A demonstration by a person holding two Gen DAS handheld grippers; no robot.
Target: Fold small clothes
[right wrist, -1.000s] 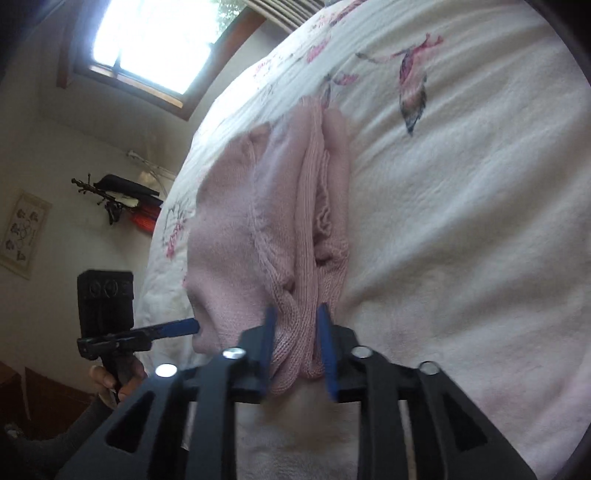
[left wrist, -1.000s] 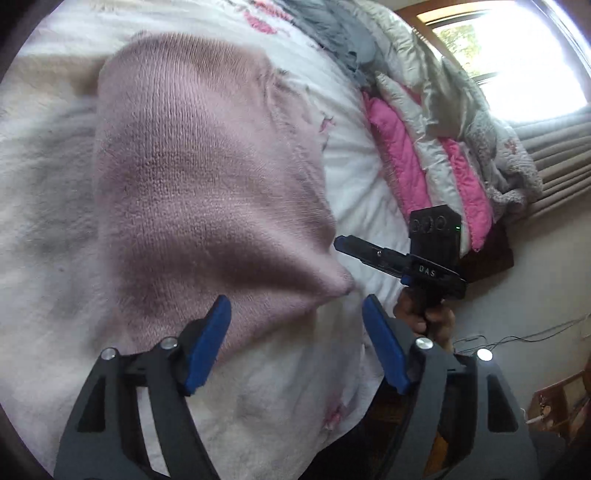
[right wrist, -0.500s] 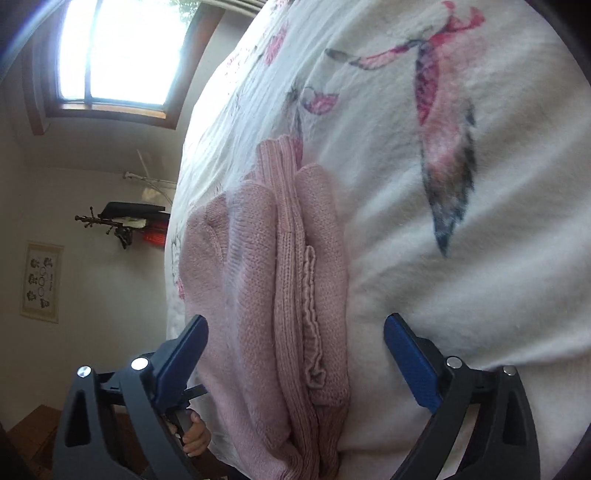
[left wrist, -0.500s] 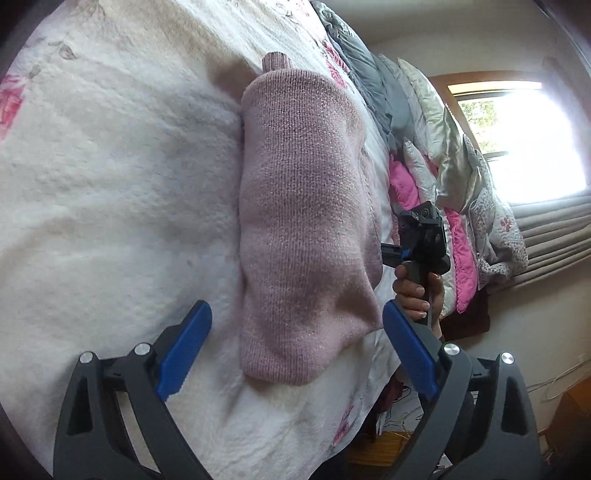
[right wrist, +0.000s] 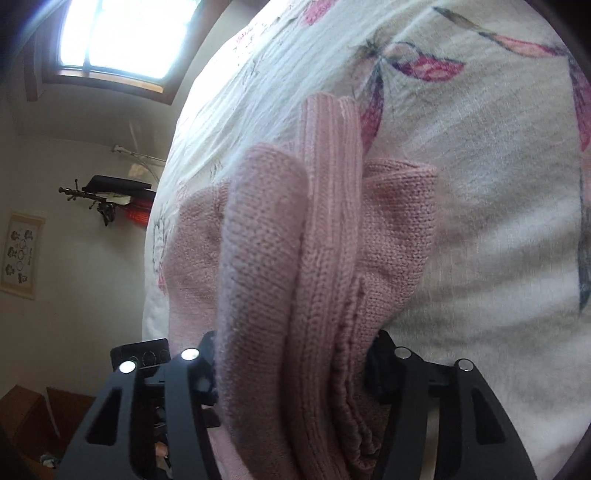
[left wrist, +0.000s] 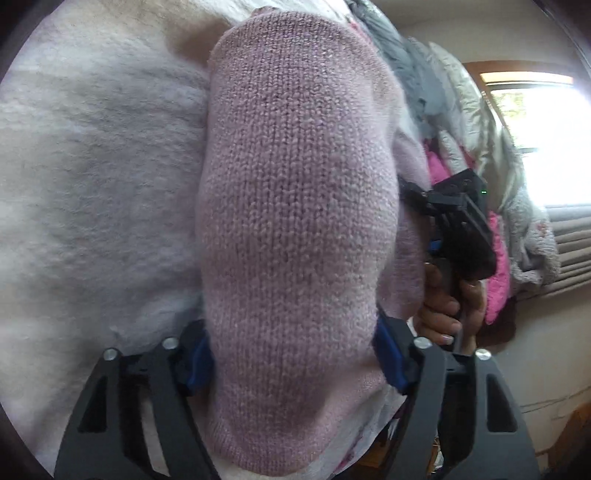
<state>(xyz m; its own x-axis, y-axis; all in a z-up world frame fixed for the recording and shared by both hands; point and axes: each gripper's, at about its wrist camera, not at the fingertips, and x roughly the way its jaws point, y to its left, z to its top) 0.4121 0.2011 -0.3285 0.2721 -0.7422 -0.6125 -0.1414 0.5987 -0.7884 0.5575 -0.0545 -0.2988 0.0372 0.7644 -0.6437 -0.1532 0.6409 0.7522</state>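
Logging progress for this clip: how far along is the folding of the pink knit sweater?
Done: the pink sweater lies in a narrow lengthwise bundle on the floral bedspread, sleeve layers stacked on top. In hand: the left gripper and right gripper each straddle one end, jaws open around the knit. Left: a crosswise fold and setting it aside.

Likely a home bedroom, floral bedspread, heaped quilts, window

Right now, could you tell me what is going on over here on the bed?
A person holds a gripper in each hand and is folding a small pink knit sweater on a white floral bedspread. The left gripper and the right gripper each straddle one end of the bundled sweater, fingers spread wide around it.
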